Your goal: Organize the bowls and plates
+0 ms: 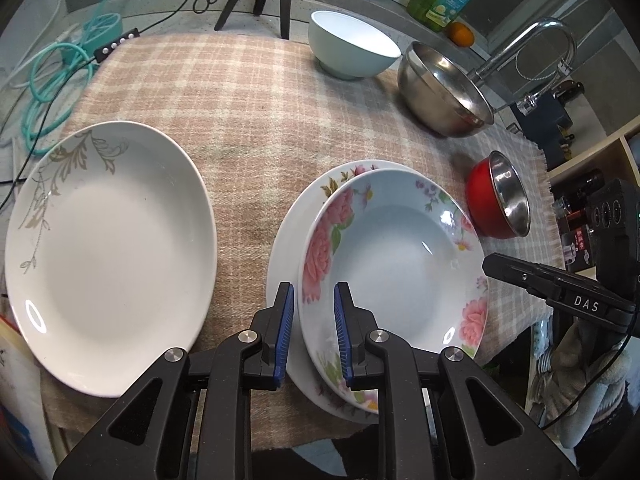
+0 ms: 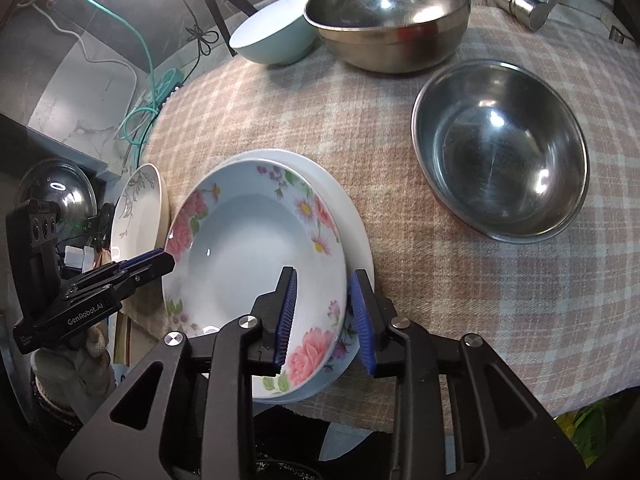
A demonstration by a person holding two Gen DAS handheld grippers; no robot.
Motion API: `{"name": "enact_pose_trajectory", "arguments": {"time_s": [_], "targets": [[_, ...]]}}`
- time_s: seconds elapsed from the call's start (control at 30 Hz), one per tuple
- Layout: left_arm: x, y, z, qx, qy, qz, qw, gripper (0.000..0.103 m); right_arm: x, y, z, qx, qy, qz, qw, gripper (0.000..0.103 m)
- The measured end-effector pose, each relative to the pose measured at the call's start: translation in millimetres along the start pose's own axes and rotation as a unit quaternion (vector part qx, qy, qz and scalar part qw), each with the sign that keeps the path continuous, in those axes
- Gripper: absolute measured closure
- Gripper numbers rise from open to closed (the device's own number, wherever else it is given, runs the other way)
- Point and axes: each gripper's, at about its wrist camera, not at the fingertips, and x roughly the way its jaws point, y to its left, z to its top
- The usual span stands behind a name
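The flowered deep plate [image 2: 256, 256] sat stacked on a wider white flowered plate [image 2: 356, 216] near the front edge of the checked tablecloth [image 2: 440, 280], and everything else is placed here relative to that stack. The right gripper [image 2: 322, 316] straddled the stack's near right rim, its blue-padded fingers [image 2: 289, 312] parted, one over the deep plate's inner slope and the other outside the rim; whether the pads pressed the china could not be told. The left gripper [image 1: 314, 332] was at the stack's near left rim with its jaws likewise apart, one finger outside the plates and one over the deep plate's rim. To the left of the stack, apart from it, lay a white plate with a grey leaf pattern [image 1: 108, 256]. Right of the stack stood a small steel bowl with a red outside [image 1: 500, 200]. Behind the stack, at the far side of the cloth, a large steel bowl [image 2: 388, 16] stood beside a pale mint bowl [image 2: 272, 32], the two nearly touching.
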Motion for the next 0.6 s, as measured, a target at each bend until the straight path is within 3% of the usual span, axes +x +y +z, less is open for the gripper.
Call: {"name": "enact_pose_trajectory", "arguments": {"time_s": [0.1,0.23,0.27,0.37,0.47,0.6], "targets": [[-6.8,4.6,0.1,-0.008,-0.010,-0.003,0.9999,0.086,-5.7,4.2,2.2,-0.003,-0.013,0.003,1.000,0.052],[-19.4,12.1,-2.7,-0.020,-0.027,-0.003,0.9994,0.078,-12.1,14.0,5.0,-0.013,-0.030,0.007,0.999,0.046],[-23.0,15.7,-3.6,-0.025,-0.032,-0.001,0.9992,0.070,-13.4,17.1,5.9,-0.015,-0.034,0.011,0.999,0.040],[-32.2,27.1,-7.1,-0.040,-0.044,0.003,0.9982,0.065,-15.3,26.5,8.7,-0.022,-0.041,0.021,0.999,0.031],[-41.8,40.6,-11.4,-0.058,-0.055,0.012,0.9967,0.057,-14.6,37.7,11.8,-0.032,-0.043,0.030,0.998,0.031],[-55.1,61.1,-17.7,-0.085,-0.073,0.026,0.9934,0.057,-8.6,56.5,16.6,-0.050,-0.039,0.042,0.997,0.031]]}}
